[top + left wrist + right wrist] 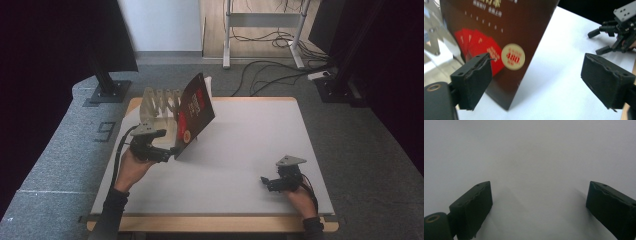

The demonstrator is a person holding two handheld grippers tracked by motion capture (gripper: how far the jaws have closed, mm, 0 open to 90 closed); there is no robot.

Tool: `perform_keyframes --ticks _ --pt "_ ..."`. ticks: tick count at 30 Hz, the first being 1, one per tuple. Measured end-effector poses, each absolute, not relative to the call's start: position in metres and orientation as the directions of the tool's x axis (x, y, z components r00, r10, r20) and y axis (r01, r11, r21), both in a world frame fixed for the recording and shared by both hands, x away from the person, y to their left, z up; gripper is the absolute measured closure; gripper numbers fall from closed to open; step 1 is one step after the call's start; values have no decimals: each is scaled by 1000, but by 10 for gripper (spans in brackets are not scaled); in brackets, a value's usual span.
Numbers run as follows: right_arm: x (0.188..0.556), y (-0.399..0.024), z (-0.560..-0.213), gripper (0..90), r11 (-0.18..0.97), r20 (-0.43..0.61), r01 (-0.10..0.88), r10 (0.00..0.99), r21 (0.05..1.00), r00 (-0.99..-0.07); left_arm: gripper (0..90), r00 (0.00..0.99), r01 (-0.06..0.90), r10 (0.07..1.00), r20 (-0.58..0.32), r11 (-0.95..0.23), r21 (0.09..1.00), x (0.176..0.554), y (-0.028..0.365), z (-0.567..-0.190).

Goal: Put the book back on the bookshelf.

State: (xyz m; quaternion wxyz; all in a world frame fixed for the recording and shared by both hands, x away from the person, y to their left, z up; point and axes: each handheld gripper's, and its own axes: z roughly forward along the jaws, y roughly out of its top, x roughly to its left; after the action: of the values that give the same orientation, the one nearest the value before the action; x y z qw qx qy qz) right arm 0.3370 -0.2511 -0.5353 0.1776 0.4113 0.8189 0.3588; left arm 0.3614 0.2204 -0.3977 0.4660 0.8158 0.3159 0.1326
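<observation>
Grey carpet floor (pixel 65 145) w/ tile seams. White wall panel (pixel 162 25) at back, wood floor strip beside it. Black curtains (pixel 45 40) left & right on black stand bases (pixel 107 92). White-legged desk frame (pixel 262 30) at back, black cables (pixel 270 70) trailing under it. White-topped table (pixel 250 150), wood edge.

Left claw (pixel 167 154) gaping; right claw (pixel 266 182) spread wide

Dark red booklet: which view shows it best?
High view: the whole booklet shows, tilted against the clear rack, beside the left tongs. Left gripper view shows just its lower cover, blurred, behind one pad. Right gripper view shows bare table.
</observation>
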Motion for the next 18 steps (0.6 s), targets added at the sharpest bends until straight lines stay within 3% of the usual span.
perform_keyframes --ticks 8,18 --pt "337 -251 -536 61 404 4 546 802 734 -598 4 750 403 661 -36 -413 817 344 232 -427" --pt "337 -251 -536 61 405 1 544 802 735 -598 0 723 480 690 -27 -474 739 340 232 -490"
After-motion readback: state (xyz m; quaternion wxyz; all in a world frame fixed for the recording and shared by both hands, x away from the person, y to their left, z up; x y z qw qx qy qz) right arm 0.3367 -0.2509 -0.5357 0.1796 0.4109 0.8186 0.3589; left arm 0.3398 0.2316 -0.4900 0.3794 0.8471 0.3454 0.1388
